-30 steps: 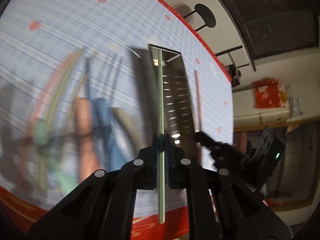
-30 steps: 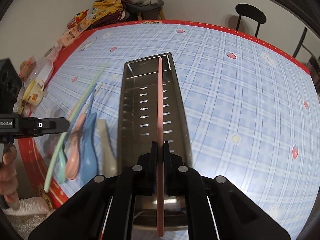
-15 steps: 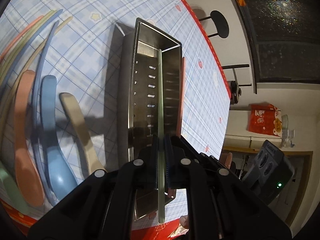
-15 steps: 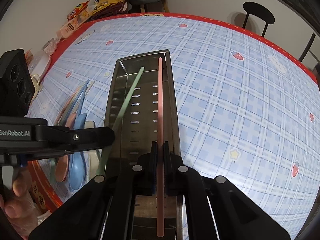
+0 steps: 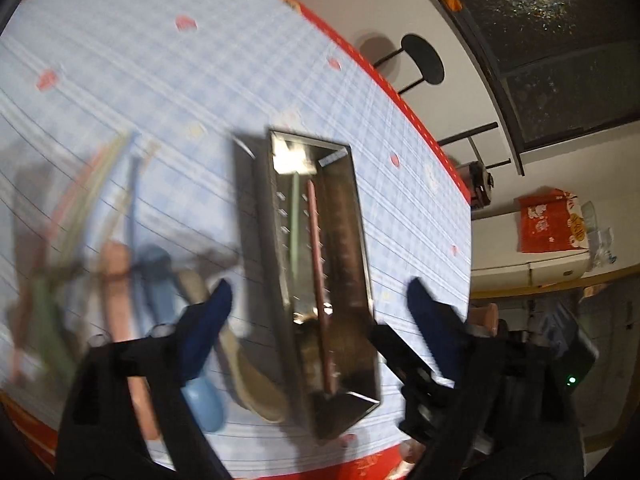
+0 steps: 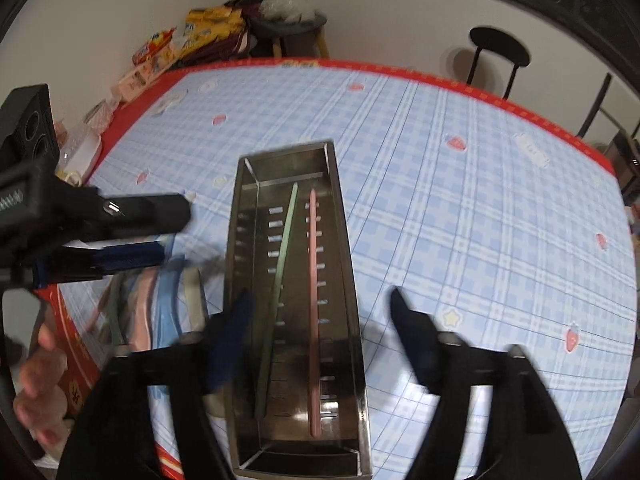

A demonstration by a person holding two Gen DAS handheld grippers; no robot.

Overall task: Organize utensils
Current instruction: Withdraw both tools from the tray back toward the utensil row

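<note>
A long perforated metal tray lies on the blue checked tablecloth. A green chopstick and a pink chopstick lie inside it, lengthwise. My right gripper hovers over the tray's near half. Its jaws are opening wide, and nothing is pressed between them. My left gripper also hangs above the tray with its jaws opening and empty; the green chopstick and pink chopstick lie below it. From the right wrist view the left gripper shows at the tray's left side.
Several loose spoons and chopsticks lie left of the tray, among them a blue spoon and a beige spoon. Snack packets and a black chair stand beyond the table's red edge. A hand is at lower left.
Both grippers have opened and let go of their chopsticks, which now lie in the tray. The left gripper has pulled back and risen a little.
</note>
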